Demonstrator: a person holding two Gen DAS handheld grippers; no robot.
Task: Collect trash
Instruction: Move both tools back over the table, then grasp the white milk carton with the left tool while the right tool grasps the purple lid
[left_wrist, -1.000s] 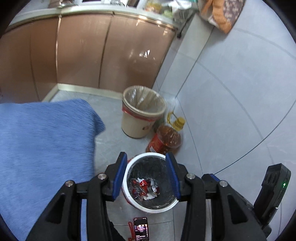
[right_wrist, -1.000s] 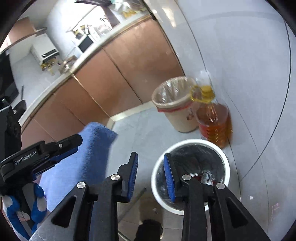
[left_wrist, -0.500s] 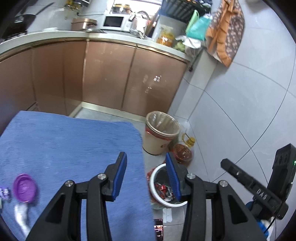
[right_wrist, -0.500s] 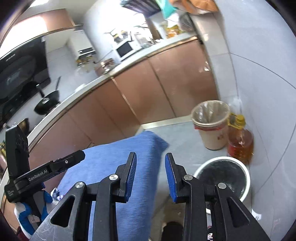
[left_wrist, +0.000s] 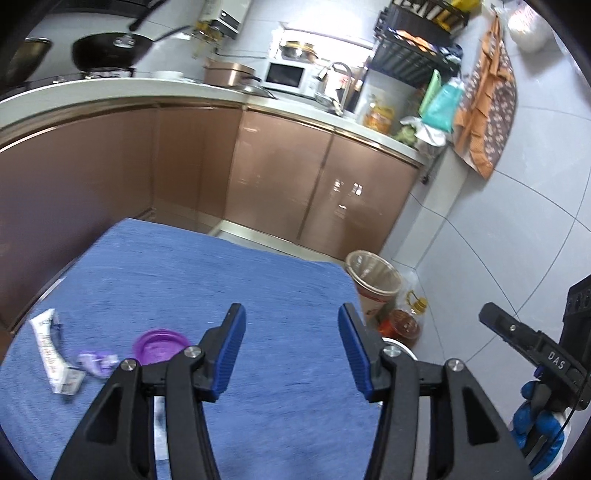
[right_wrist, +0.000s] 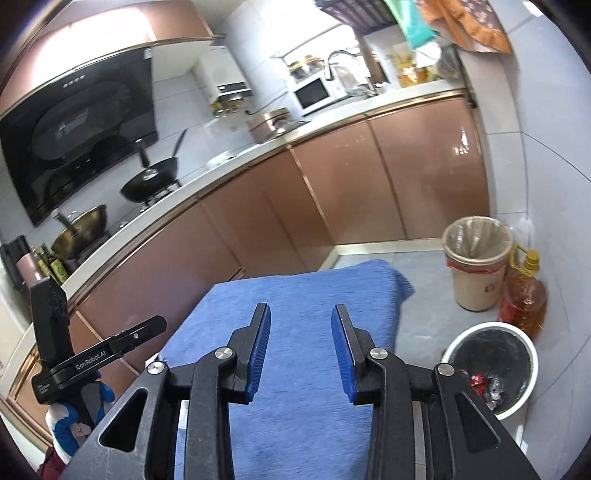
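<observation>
A blue-clothed counter (left_wrist: 229, 288) stands in a tiled kitchen. Both the left claw (left_wrist: 291, 350) and right claw (right_wrist: 300, 349) are opening, empty. Only the left view shows a white tube (left_wrist: 51, 354) and purple lid (left_wrist: 159, 345); the right shows the white bin (right_wrist: 491, 369).

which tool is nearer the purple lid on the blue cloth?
Left. The left tool hangs just right of the purple lid; the right tool is over the cloth's far-right side.
</observation>
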